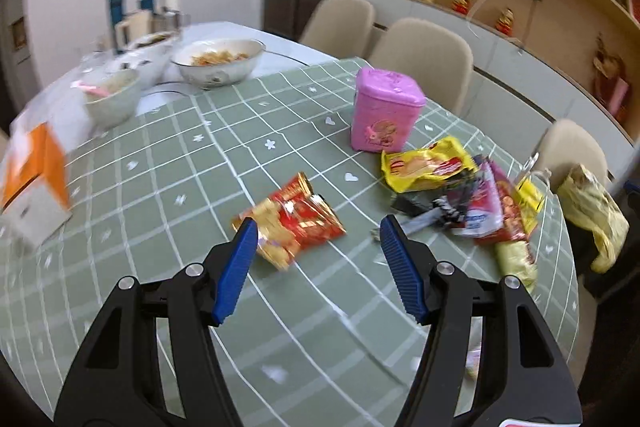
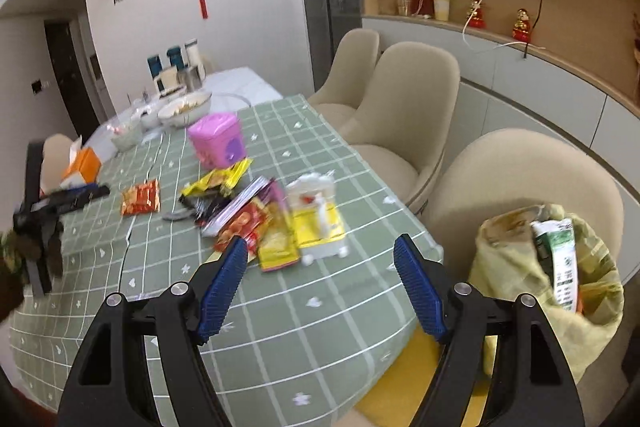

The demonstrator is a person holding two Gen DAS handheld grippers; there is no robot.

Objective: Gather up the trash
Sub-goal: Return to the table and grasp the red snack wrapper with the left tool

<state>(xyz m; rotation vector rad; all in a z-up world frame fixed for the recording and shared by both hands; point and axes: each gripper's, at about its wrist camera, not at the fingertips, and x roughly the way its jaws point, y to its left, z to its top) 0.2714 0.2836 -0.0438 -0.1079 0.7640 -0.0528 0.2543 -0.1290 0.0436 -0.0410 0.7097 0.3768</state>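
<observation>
Both our grippers hang released above the table, holding nothing.
Our left gripper (image 1: 316, 227) nears the red wrapper (image 1: 294, 221); our right gripper (image 2: 320, 247) is above the wrapper pile (image 2: 260, 215), beside the bag (image 2: 548, 267) on a chair.

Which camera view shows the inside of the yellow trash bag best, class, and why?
The right wrist view: the yellow trash bag sits on a chair with its mouth open, showing a green-and-white packet inside. The left wrist view catches the bag only at its edge, crumpled, contents hidden.
</observation>
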